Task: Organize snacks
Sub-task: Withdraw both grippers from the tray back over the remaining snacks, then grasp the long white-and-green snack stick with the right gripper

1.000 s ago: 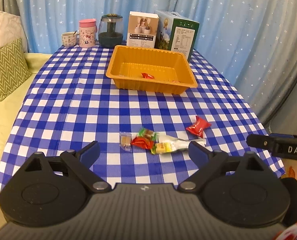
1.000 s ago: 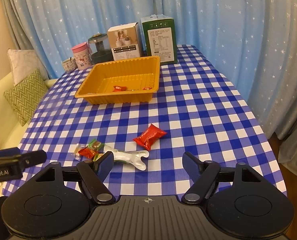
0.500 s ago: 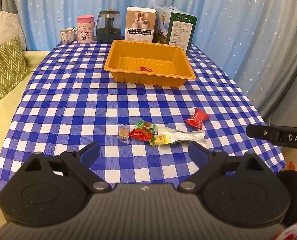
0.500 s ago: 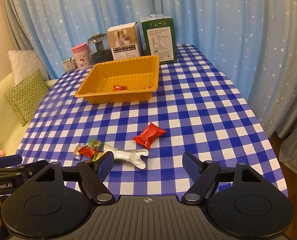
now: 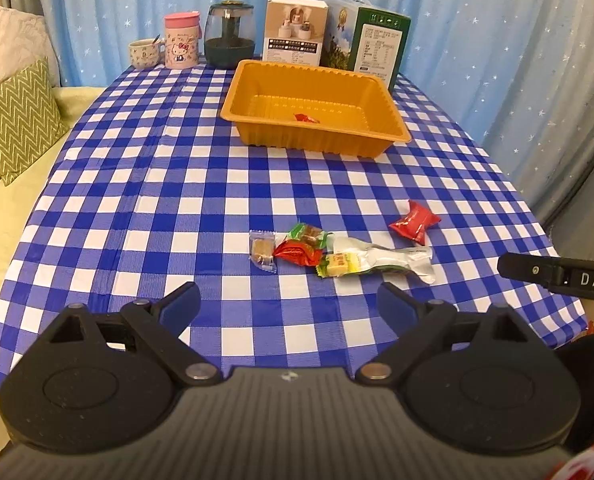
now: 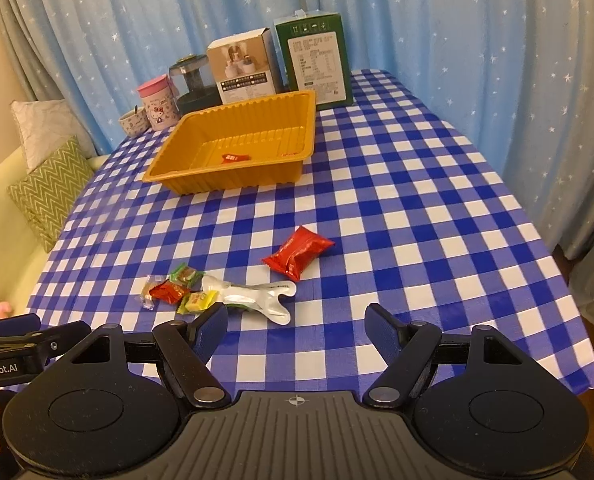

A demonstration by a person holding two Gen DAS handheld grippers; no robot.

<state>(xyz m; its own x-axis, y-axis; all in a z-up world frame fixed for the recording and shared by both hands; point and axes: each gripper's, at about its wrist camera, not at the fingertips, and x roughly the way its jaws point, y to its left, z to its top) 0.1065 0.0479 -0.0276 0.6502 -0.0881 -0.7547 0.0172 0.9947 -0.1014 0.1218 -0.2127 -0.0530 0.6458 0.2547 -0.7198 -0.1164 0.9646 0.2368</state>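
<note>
Several wrapped snacks lie near the table's front edge: a red packet [image 5: 415, 222] [image 6: 299, 254], a white pouch [image 5: 385, 258] [image 6: 257, 296], a yellow-green candy [image 5: 337, 264] [image 6: 196, 302], a small red packet [image 5: 297, 252] [image 6: 166, 292], a green-wrapped candy [image 5: 309, 234] and a clear-wrapped brown one [image 5: 262, 249]. An orange tray [image 5: 317, 140] [image 6: 233, 178] further back holds a small red snack [image 5: 305, 118] [image 6: 233, 157]. My left gripper [image 5: 289, 304] and my right gripper [image 6: 297, 326] both stand open and empty, short of the snacks.
A cream cup [image 5: 143, 53], a pink mug [image 5: 181, 44], a dark jar [image 5: 230, 42], a white box [image 5: 295, 30] and a green box [image 5: 371, 46] stand along the far edge before a blue curtain. A sofa with green cushions [image 5: 13, 124] lies left.
Both grippers stayed open and nearly still. The left wrist view tilted slightly, so the tray and snacks sit a little higher in it than a second ago.
</note>
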